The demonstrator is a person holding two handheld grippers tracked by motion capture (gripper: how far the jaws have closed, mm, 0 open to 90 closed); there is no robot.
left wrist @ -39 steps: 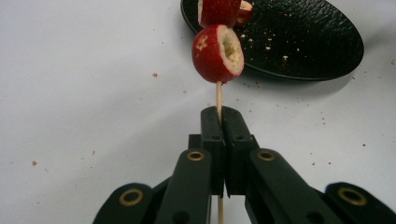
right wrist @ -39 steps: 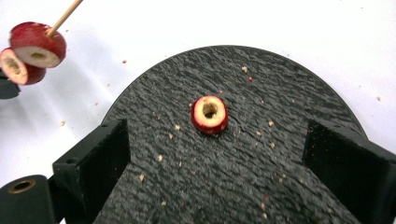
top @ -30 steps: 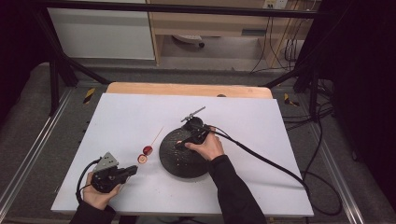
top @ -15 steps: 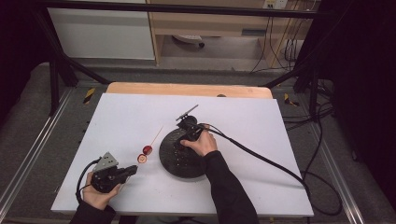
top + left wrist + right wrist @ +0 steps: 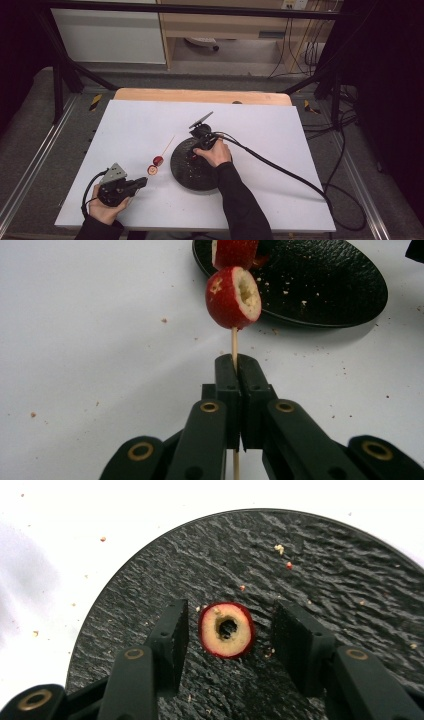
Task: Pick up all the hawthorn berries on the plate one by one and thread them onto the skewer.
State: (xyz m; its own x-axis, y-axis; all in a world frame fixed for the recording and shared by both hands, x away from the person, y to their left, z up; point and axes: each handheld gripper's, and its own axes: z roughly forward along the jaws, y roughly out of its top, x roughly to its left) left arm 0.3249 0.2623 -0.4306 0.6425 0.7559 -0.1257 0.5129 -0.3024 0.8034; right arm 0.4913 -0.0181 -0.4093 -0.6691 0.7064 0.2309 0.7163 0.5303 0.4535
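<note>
We see a cored red fruit slice lying on the black plate, between the spread jaws of the right gripper, which do not touch it. Since the earlier frames, the right hand has shifted slightly over the plate's far edge. The left gripper remains clamped on a wooden skewer carrying more red pieces, held near the table's front left by the left hand.

The white counter carries a round black plate, with scattered crumbs lying just beside it.
</note>
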